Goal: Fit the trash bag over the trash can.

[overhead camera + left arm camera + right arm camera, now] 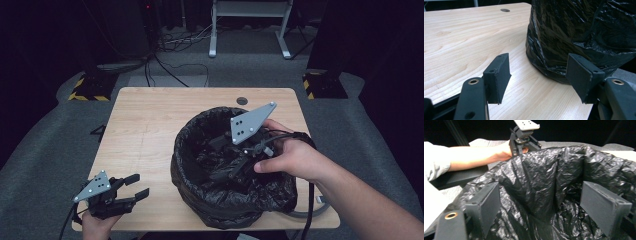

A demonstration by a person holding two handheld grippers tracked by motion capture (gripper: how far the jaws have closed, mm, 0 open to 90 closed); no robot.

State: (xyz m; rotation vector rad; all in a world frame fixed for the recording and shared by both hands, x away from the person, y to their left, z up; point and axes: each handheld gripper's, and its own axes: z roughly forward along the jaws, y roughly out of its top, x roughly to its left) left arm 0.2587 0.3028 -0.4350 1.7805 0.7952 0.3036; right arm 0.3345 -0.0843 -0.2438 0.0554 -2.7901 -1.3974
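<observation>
A bin lined with a black plastic bag stands on the right half of the wooden table. My right gripper reaches into the bin's mouth from the right. In the right gripper view its jaws stand wide apart over the crumpled bag lining, with no pad pressing on it. My left gripper rests near the table's front left corner, open and pointing right towards the bin. In the left gripper view its jaws are apart above bare wood, short of the bag's outer wall.
A round cable hole sits near the table's far edge. A grey ring-shaped part lies at the front right behind the bin. White desk legs, floor cables and striped black-yellow bases lie beyond the table.
</observation>
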